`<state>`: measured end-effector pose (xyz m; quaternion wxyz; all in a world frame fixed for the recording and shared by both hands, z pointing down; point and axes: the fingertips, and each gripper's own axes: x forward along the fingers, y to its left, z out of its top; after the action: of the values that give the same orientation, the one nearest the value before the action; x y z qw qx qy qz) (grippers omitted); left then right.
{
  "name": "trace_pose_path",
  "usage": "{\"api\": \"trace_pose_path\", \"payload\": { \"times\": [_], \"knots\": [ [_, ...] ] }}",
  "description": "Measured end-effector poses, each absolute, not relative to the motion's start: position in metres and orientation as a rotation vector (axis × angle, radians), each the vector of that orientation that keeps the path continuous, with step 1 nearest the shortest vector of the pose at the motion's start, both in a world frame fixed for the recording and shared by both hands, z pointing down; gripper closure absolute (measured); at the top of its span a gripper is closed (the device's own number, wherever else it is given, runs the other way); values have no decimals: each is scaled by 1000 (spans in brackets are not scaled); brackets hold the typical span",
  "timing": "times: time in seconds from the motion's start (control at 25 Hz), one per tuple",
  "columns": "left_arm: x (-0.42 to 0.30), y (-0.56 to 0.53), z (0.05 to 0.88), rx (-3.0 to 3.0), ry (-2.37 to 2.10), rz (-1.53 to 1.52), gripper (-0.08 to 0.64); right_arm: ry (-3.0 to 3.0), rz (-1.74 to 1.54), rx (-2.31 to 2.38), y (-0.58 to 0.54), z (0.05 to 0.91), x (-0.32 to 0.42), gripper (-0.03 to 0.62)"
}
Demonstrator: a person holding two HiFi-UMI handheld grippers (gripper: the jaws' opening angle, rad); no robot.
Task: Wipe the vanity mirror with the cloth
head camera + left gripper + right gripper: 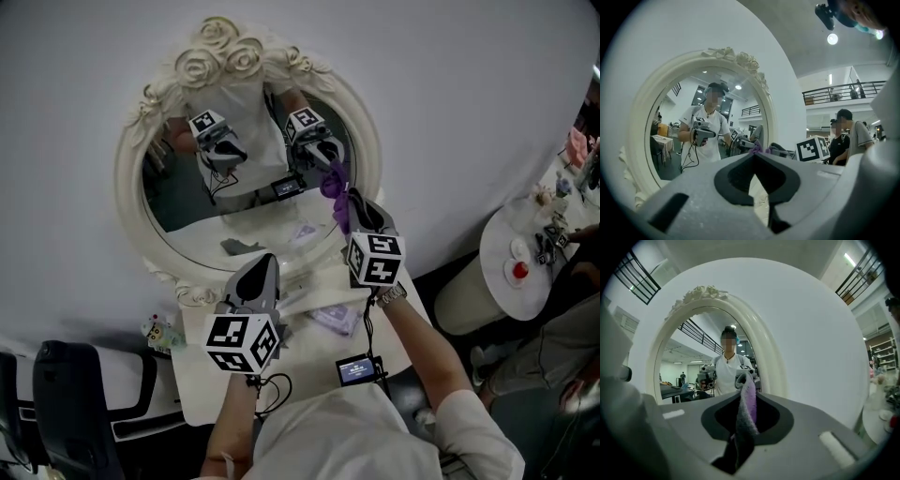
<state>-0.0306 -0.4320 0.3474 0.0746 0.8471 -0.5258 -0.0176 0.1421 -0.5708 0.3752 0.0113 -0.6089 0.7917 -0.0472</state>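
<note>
The vanity mirror (246, 192) stood in the upper left-centre of the head view. It was an oval in a cream frame (127, 187) with roses on top, before a white wall. At its lower left, the left gripper (263, 265) pointed toward the bottom of the frame. Its own view showed the jaws closed together at the tips, with nothing between them.

More to the right, the right gripper (354, 208) was held at the lower right part of the mirror. Its jaws were pressed on a purple cloth (335, 190), which stood up out of them as a folded strip.

The wiping seemed to be at its start, or in progress at that right edge. The next move probably called for laying the cloth flat on the mirror and sweeping it leftward across the oval, gently, so that the mirror was not pushed over.

Whether the cloth really touched the mirror could not be told, because it covered the spot. The lower rim of the frame was hidden behind both grippers. The small objects on the round table (497, 246) at the far right were too small to name.
</note>
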Motion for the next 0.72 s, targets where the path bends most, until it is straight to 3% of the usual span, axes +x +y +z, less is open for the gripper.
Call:
{"api": "trace_pose_path", "payload": {
  "times": [0.16,0.72],
  "knots": [
    [-53,-419,345,2529,-1601,-64,557,2536,-149,-1829,-549,379,103,537],
    [-214,-345,355,2262,-1962,-43,557,2922,-181,-1350,-491,418,-146,537]
  ]
}}
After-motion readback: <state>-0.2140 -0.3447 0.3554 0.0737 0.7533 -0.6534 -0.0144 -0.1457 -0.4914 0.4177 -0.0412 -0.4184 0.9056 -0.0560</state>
